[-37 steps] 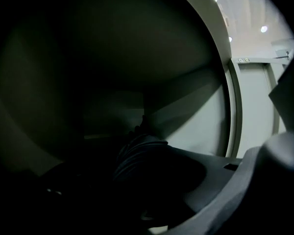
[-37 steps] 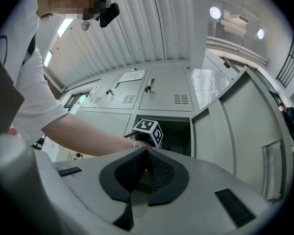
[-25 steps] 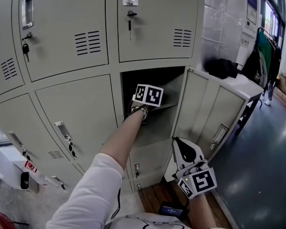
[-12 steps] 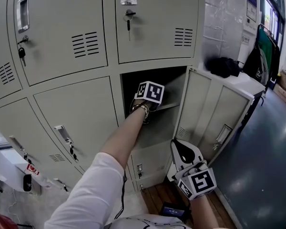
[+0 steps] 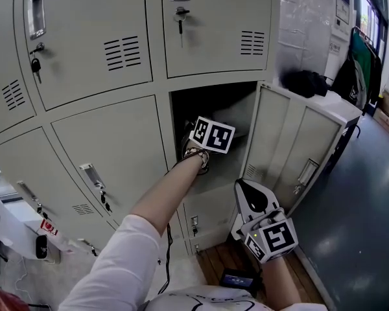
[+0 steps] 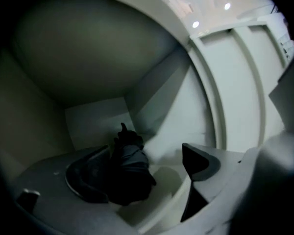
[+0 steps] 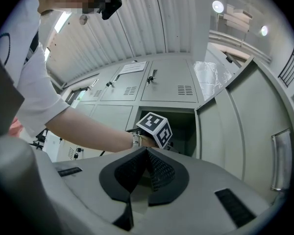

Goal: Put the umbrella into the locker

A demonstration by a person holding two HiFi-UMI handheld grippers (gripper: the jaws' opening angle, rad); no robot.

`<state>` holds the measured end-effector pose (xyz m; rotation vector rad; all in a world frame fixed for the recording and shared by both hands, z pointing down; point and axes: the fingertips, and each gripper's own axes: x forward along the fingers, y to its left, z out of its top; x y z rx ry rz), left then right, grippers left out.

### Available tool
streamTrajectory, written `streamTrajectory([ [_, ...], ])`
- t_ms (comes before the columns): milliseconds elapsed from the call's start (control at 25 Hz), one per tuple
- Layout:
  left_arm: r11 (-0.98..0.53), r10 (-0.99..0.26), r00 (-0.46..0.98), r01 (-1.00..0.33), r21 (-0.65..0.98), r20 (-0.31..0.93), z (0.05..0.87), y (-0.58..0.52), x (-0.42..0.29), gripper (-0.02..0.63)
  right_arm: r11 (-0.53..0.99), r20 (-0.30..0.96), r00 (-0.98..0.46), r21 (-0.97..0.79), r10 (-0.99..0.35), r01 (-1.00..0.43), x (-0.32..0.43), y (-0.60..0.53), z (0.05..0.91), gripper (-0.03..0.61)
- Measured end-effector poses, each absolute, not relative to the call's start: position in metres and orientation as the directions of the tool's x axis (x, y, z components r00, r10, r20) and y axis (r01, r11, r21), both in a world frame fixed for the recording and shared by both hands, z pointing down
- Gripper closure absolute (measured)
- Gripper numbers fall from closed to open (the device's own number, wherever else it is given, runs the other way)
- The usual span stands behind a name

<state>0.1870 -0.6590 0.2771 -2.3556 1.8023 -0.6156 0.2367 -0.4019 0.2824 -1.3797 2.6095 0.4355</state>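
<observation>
Black folded fabric umbrella (image 6: 123,166) lies on the floor of the open grey metal locker compartment (image 6: 100,119), at about seven o'clock of centre in the left gripper view. Left tongs (image 6: 146,155) are opening, near their widest. The umbrella sits between the jaws, leaning on the eight-o'clock pad, with the other pad clear of it. Right tongs (image 7: 147,151) are closed on nothing, low beside the swung-out grey door (image 5: 282,141), which stands at three o'clock of the opening. Likely trouble: the fabric could snag on that near pad and be dragged out on withdrawal — or, if it rests close to the lip, foul the door.
</observation>
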Motion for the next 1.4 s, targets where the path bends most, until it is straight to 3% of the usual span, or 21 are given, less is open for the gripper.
streamTrajectory([
  [600, -0.509, -0.860, 0.507, -0.851, -0.131, 0.054, 0.260, -0.543, 0.195, 0.194, 0.494, -0.243, -0.521, 0.166, -0.818, -0.854, 0.233, -0.397, 0.282, 0.566],
  [720, -0.529, -0.848, 0.530, -0.843, -0.096, 0.019, 0.261, -0.522, 0.187, 0.270, 0.492, -0.245, -0.519, 0.167, -0.819, -0.854, 0.231, -0.398, 0.278, 0.566],
  [1040, -0.585, -0.807, 0.587, -0.809, -0.054, -0.062, 0.273, -0.479, 0.169, 0.387, 0.478, -0.243, -0.515, 0.198, -0.822, -0.856, 0.223, -0.393, 0.278, 0.566],
  [1160, -0.595, -0.796, 0.597, -0.802, -0.047, -0.100, 0.274, -0.466, 0.165, 0.488, 0.481, -0.239, -0.515, 0.188, -0.823, -0.856, 0.220, -0.392, 0.283, 0.566],
  [1400, -0.643, -0.761, 0.642, -0.766, -0.020, -0.093, 0.293, -0.448, 0.163, 0.588, 0.506, -0.246, -0.544, 0.204, -0.802, -0.838, 0.211, -0.387, 0.291, 0.566],
])
